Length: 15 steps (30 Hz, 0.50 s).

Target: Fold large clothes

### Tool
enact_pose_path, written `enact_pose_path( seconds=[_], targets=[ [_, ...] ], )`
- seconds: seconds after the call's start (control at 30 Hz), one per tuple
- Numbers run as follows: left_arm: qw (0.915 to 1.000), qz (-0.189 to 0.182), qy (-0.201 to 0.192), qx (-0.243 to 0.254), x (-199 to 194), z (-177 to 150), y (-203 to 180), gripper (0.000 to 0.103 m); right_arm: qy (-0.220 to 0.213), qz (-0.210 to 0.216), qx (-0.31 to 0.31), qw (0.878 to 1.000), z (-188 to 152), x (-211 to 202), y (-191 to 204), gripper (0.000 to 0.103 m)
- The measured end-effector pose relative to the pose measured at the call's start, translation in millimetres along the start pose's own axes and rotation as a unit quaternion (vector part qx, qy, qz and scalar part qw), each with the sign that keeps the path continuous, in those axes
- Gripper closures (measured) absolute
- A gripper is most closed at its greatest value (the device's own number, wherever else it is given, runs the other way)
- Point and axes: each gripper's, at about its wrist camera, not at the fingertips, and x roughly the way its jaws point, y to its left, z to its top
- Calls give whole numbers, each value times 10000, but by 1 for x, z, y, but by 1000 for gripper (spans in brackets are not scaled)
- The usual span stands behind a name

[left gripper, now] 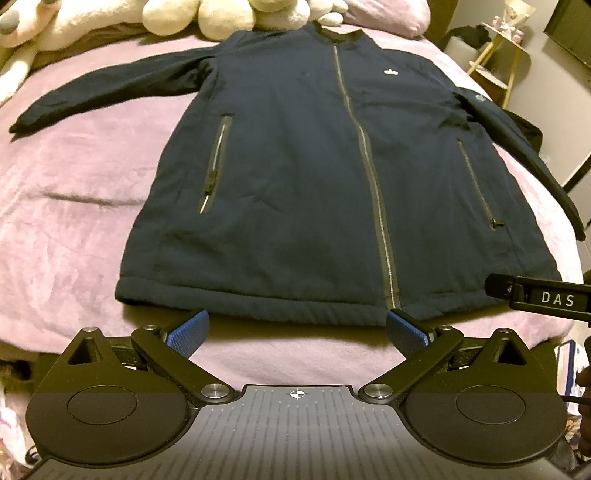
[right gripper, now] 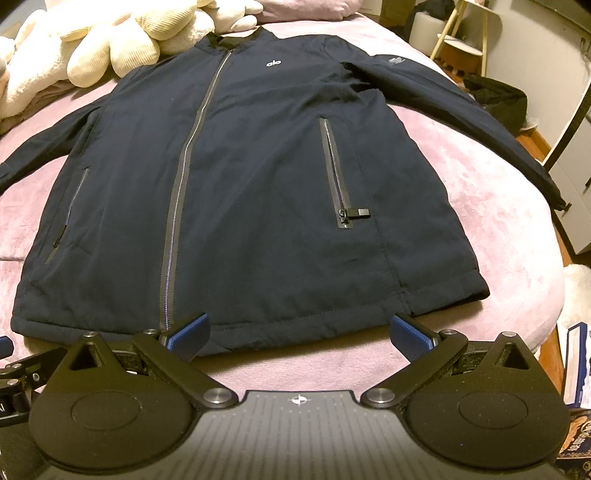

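A dark navy zip jacket (left gripper: 314,166) lies flat, front up, on a pink blanket, collar far, hem near, both sleeves spread out. It also shows in the right wrist view (right gripper: 258,184). My left gripper (left gripper: 297,332) is open and empty, just short of the hem near the main zipper. My right gripper (right gripper: 299,334) is open and empty at the hem, right of the zipper. The right gripper's body shows at the right edge of the left wrist view (left gripper: 543,295).
The pink blanket (left gripper: 74,184) covers the bed. Cream plush toys (left gripper: 221,18) lie past the collar. A wooden stand (left gripper: 495,62) and a dark garment (right gripper: 498,99) are off the bed's right side. Boxes (right gripper: 576,369) sit low at right.
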Motion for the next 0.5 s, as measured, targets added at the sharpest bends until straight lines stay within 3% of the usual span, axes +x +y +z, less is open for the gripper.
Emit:
enact_pose_path(
  seconds=[0.4,0.5],
  targets=[
    [9999,-94,110,-80,13,7,4,0,109,148,93,9998,3,13,-4,0],
    [9992,-280,-164,-223,15,13,13,0,-219,379,54,9990,6,11,-9,0]
  ],
)
